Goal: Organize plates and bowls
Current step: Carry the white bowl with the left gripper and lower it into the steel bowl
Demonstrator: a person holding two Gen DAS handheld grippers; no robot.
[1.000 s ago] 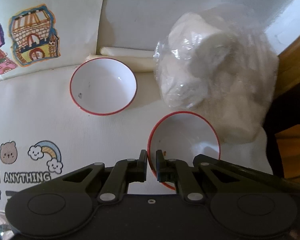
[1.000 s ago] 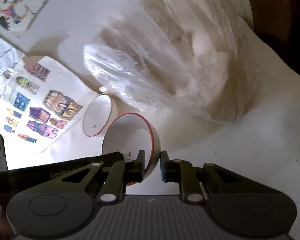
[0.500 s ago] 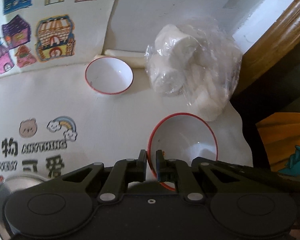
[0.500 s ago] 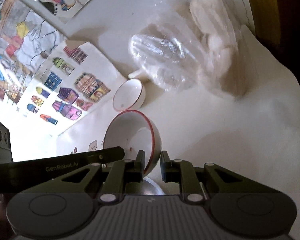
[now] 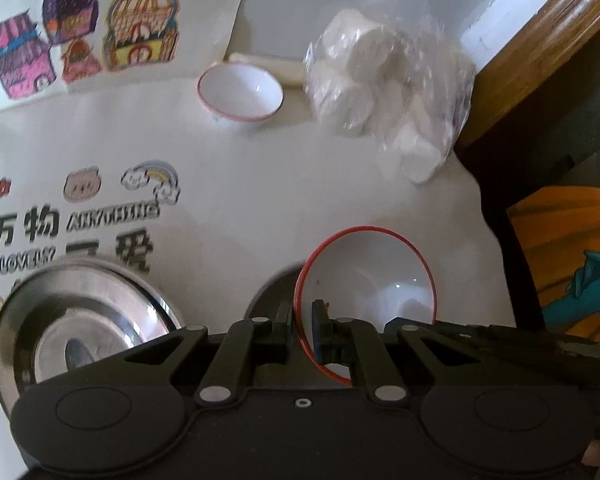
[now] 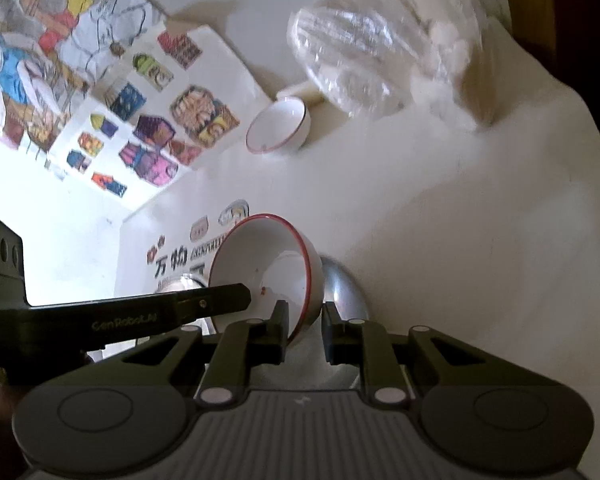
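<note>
A: Starting closest in, what are the tongs doing?

B: The left gripper (image 5: 302, 326) is pinching the near rim of the red-rimmed bowl (image 5: 374, 276), one finger inside the rim and one outside. The right gripper (image 6: 305, 328) is pinching the rim of that same bowl (image 6: 274, 268) from the other side. Both pairs of fingers are pressed nearly together, with only the bowl's wall between them.

A: So where is the bowl sitting?

B: It is hanging tilted between the two grippers, above the white tablecloth (image 5: 260, 184). A round steel plate (image 5: 80, 320) is lying on the cloth to the left of it in the left wrist view; in the right wrist view a steel rim (image 6: 342, 284) is showing just behind the bowl.

A: And farther off?

B: A second, smaller red-rimmed bowl (image 5: 240, 92) is resting upright near the wall, well apart from the held one. Beside it, a clear plastic bag (image 5: 388, 92) of white lumps is slumping against the table's far corner. Colourful house stickers (image 5: 84, 36) are covering the wall behind.
</note>
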